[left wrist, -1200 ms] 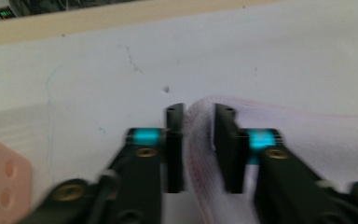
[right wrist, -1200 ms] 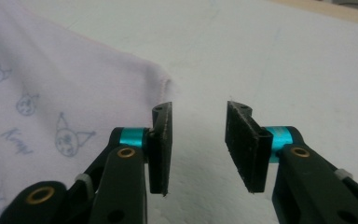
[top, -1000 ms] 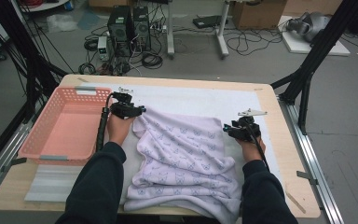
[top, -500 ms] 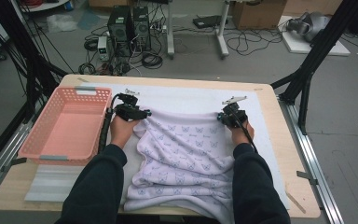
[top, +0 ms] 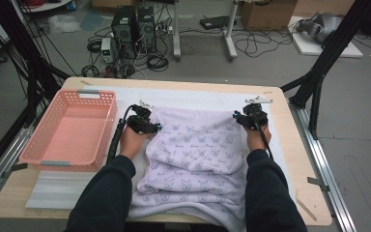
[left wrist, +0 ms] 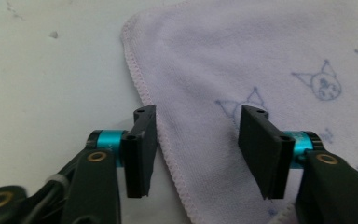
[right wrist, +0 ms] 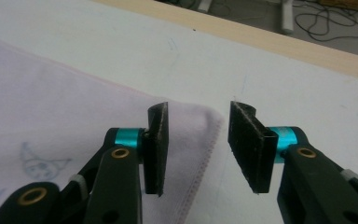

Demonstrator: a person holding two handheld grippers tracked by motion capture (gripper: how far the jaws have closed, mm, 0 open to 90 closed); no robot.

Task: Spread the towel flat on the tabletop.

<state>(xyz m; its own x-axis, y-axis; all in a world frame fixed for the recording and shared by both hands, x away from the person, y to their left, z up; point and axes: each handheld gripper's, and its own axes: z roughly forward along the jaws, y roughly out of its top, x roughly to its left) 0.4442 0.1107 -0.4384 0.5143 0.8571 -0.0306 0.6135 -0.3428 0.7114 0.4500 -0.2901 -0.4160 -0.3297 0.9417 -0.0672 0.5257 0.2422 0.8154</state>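
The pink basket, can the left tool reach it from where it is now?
Probably yes. The pink basket sits right beside the left tool, with bare table between them and nothing blocking. The tool's jaws stand open over the towel edge, holding nothing.

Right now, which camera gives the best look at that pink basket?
The high view: the pink basket sits whole at the table's left, beside the lilac towel. The two gripper views look at towel corners and white table cover instead.
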